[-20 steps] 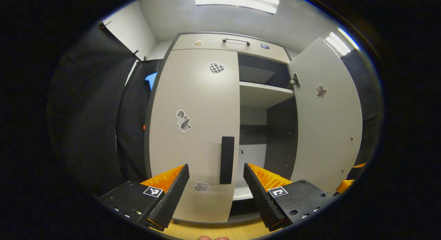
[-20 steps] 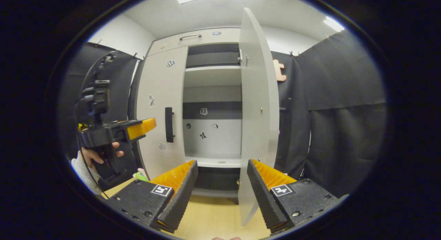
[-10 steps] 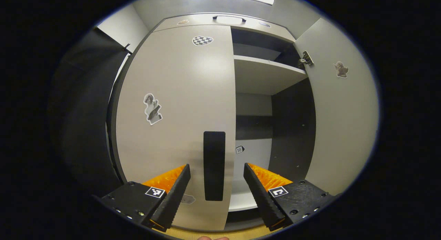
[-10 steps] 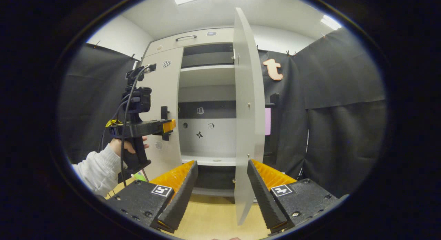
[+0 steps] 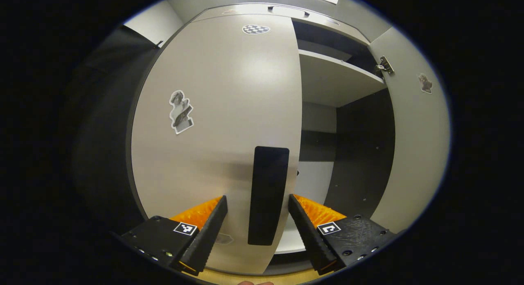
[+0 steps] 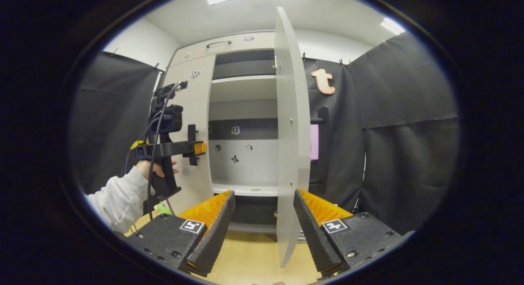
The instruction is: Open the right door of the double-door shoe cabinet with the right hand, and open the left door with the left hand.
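The beige shoe cabinet's left door is closed, and its black vertical handle stands between the fingers of my left gripper, which is open. In the right gripper view, that left gripper, held by a hand, reaches the left door's handle. The right door stands swung open, seen nearly edge-on; it also shows as the right door in the left gripper view. My right gripper is open and holds nothing, with the door's lower edge just ahead of it.
Inside the cabinet are a shelf and a dark back panel with small stickers. A drawer with a handle tops the cabinet. Black cloth hangs on both sides. The wooden floor lies below.
My left gripper has moved in toward the left door, so its handle now sits between the fingers. The right door looks a little more edge-on from the right gripper.
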`<action>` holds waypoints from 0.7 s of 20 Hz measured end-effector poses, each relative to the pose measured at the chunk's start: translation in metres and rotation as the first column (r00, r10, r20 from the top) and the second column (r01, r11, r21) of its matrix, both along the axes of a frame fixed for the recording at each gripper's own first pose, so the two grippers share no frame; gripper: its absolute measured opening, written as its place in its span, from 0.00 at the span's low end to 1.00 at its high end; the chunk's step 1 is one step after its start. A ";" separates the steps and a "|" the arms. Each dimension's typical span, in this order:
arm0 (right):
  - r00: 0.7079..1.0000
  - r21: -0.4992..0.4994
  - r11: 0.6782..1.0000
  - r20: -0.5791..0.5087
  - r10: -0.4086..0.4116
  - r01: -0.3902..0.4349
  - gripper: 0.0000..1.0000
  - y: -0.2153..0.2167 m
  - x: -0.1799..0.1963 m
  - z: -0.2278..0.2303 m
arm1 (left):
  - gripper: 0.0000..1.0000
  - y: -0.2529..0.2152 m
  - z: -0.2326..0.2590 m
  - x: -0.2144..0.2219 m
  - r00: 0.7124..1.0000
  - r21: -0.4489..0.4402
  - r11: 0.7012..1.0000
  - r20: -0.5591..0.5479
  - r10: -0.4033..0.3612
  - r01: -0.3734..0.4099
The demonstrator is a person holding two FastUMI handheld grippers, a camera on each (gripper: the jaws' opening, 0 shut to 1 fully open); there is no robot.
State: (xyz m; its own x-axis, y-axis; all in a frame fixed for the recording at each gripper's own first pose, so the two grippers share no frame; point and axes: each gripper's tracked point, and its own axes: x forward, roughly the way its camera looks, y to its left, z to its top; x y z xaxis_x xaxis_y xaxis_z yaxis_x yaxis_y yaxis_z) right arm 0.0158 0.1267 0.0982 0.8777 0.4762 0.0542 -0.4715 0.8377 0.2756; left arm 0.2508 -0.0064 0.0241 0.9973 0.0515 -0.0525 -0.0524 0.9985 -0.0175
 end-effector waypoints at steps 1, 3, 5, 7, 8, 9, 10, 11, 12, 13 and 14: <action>1.000 -0.001 1.000 0.000 -0.001 0.001 0.90 0.000 0.000 0.000 | 0.92 0.000 0.001 0.000 1.000 0.006 1.000 0.004 0.001 -0.001; 1.000 -0.002 1.000 0.001 -0.001 0.001 0.89 0.001 0.000 0.000 | 0.92 0.000 0.001 0.001 1.000 0.009 1.000 0.010 0.002 -0.002; 1.000 0.002 1.000 0.003 0.000 0.000 0.90 0.000 0.001 0.000 | 0.92 0.000 0.001 0.000 1.000 0.012 1.000 0.009 0.002 -0.002; 1.000 0.005 1.000 0.003 0.003 -0.003 0.89 0.001 -0.001 0.001 | 0.92 0.000 0.001 0.000 1.000 0.013 1.000 0.008 0.001 -0.001; 1.000 0.006 1.000 0.004 0.003 -0.003 0.89 0.000 0.000 0.000 | 0.91 -0.002 0.001 0.001 1.000 0.012 1.000 0.008 -0.008 0.008; 1.000 0.006 1.000 0.004 0.002 -0.002 0.89 0.000 0.000 0.000 | 0.88 -0.003 0.005 -0.001 1.000 0.013 1.000 0.024 -0.017 0.016; 1.000 0.006 1.000 0.004 0.001 -0.001 0.89 0.000 0.000 -0.001 | 0.81 -0.004 0.009 -0.001 0.999 0.013 1.000 0.039 -0.022 0.021; 1.000 0.006 1.000 0.002 0.002 -0.002 0.90 0.001 0.000 -0.001 | 0.62 -0.006 0.011 -0.003 0.998 0.011 0.999 0.048 -0.034 0.034; 1.000 0.007 1.000 0.001 0.003 -0.003 0.90 0.000 0.001 -0.001 | 0.60 -0.009 0.014 -0.004 0.998 0.007 0.999 0.053 -0.046 0.046; 1.000 0.007 1.000 -0.001 0.004 -0.004 0.89 0.001 0.000 -0.002 | 0.60 -0.014 0.018 -0.005 0.995 0.001 0.998 0.067 -0.069 0.069; 1.000 0.008 1.000 -0.001 0.006 -0.006 0.90 0.002 0.001 -0.002 | 0.58 -0.013 0.018 -0.007 0.995 0.000 0.998 0.071 -0.063 0.063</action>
